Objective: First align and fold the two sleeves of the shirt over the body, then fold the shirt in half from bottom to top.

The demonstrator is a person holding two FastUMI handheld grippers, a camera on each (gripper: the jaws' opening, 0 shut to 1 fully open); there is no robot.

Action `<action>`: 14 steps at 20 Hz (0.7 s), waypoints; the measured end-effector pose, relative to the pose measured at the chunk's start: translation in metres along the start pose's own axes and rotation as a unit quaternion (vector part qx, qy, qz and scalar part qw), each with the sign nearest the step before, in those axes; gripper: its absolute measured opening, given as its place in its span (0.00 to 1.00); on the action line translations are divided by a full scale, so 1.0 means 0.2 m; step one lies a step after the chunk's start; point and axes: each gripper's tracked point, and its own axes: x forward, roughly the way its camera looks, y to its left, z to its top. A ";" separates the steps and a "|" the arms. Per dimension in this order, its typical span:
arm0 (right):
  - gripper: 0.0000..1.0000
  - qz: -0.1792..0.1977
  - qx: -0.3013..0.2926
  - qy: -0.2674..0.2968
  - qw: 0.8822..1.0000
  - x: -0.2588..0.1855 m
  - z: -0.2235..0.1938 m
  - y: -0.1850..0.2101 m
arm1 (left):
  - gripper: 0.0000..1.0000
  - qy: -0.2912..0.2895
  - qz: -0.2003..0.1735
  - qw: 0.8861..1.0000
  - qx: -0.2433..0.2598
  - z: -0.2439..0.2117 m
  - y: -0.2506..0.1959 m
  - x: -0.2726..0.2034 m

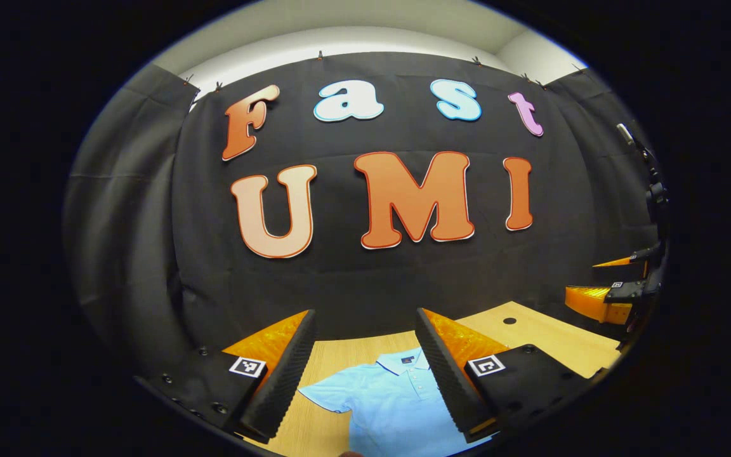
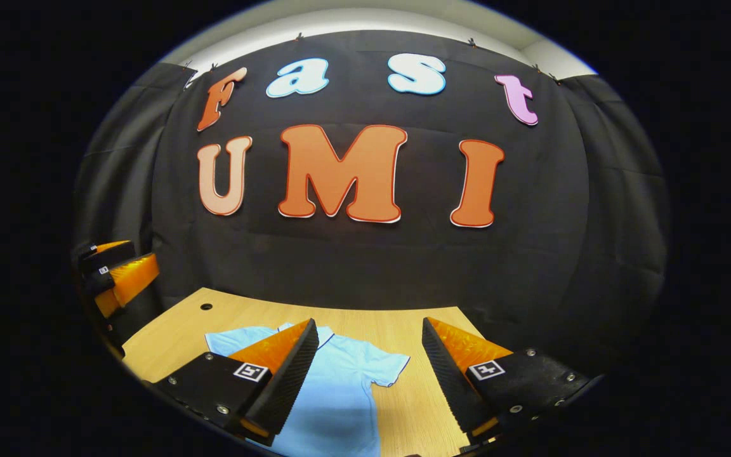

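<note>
The light blue shirt point(image 1: 391, 400) lay flat near the counter's point(image 2: 397, 324) far edge, sleeves spread. Both tools, left point(image 1: 365, 374) and right point(image 2: 368, 374), hung above it, fingers apart, empty. Soft, light cloth; best pinched at each sleeve's cuff.

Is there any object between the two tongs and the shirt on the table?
Nothing visible. The shirt lies flat on the table, sleeves spread. The left tongs and right tongs hang open above it, with only air between.

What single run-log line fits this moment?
stage: before first fold | shirt: flat on table, sleeves out | left gripper: open | right gripper: open
</note>
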 end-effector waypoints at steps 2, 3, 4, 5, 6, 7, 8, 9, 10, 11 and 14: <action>0.99 -0.019 -0.003 0.004 1.000 0.01 0.01 0.00 | 1.00 -0.002 -0.017 1.000 0.002 -0.01 0.03 0.02; 0.99 -0.030 -0.002 0.005 1.000 0.02 0.01 -0.01 | 1.00 -0.003 -0.027 1.000 0.002 -0.02 0.03 0.03; 0.99 -0.039 -0.002 0.009 0.999 0.02 0.00 -0.01 | 1.00 -0.002 -0.038 0.999 0.003 -0.03 0.03 0.03; 0.99 -0.046 -0.001 0.014 0.999 0.03 0.00 -0.01 | 1.00 -0.001 -0.047 0.999 0.004 -0.05 0.03 0.04; 0.99 -0.051 -0.001 0.018 0.999 0.04 -0.01 -0.01 | 1.00 0.000 -0.055 0.998 0.006 -0.06 0.04 0.04; 0.99 -0.054 -0.002 0.025 0.998 0.05 -0.02 -0.01 | 1.00 0.001 -0.059 0.998 0.007 -0.07 0.05 0.04; 0.99 -0.054 -0.002 0.031 0.998 0.07 -0.03 0.00 | 1.00 0.003 -0.059 0.998 0.008 -0.08 0.06 0.05; 0.99 -0.052 0.000 0.036 0.998 0.08 -0.04 0.00 | 1.00 0.005 -0.056 0.998 0.008 -0.09 0.07 0.06; 0.99 -0.044 0.003 0.042 0.998 0.10 -0.05 0.02 | 1.00 0.006 -0.052 0.999 0.006 -0.09 0.08 0.06; 0.99 -0.033 0.003 0.045 0.998 0.13 -0.06 0.04 | 1.00 0.003 -0.044 0.999 0.006 -0.08 0.09 0.06; 0.99 -0.017 -0.004 0.060 0.998 0.23 -0.10 0.03 | 1.00 0.002 0.003 1.000 0.002 -0.07 0.14 0.07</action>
